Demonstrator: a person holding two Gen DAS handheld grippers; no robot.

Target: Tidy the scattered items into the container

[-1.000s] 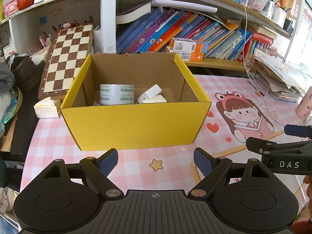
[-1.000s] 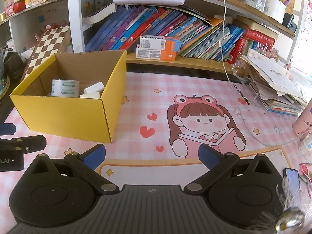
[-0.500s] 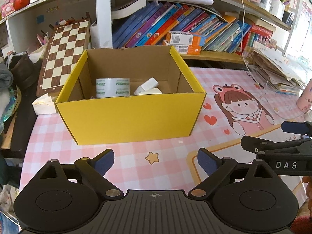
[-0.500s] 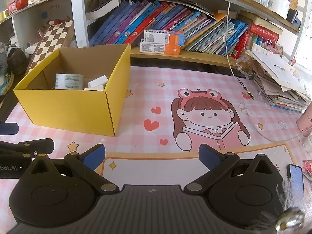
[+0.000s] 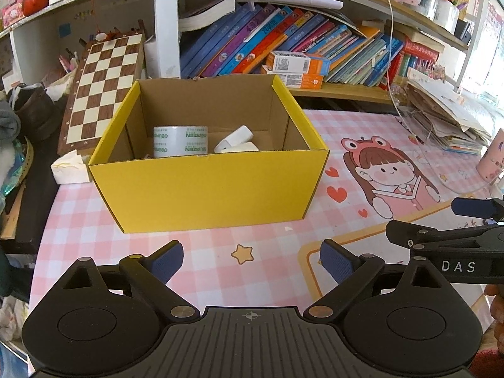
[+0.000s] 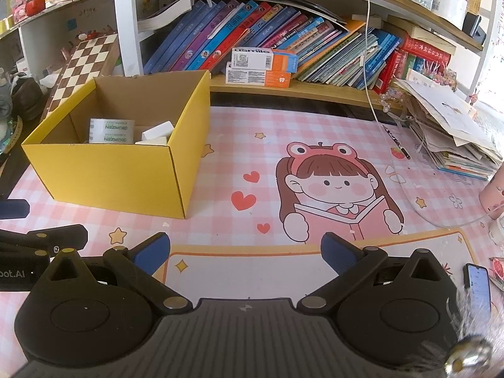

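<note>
A yellow cardboard box (image 5: 208, 189) (image 6: 110, 173) stands on the pink checked mat. Inside it lie a roll of clear tape (image 5: 180, 141) (image 6: 111, 131) and white blocks (image 5: 237, 140) (image 6: 157, 133). My left gripper (image 5: 250, 261) hovers in front of the box, open, with nothing between its blue pads. My right gripper (image 6: 245, 253) is also open and empty, over the mat to the right of the box. Each gripper shows at the edge of the other's view.
A chessboard (image 5: 100, 88) leans behind the box at the left, with a tissue pack (image 5: 69, 168) beside it. Bookshelves (image 6: 283, 37) line the back. A paper stack (image 6: 450, 129), a pink cup (image 6: 494, 192), a cable (image 6: 406, 186) and a phone (image 6: 477, 286) sit at the right.
The left jaws opened a little wider. Both views drew slightly back from the box, so it looks smaller and farther.
</note>
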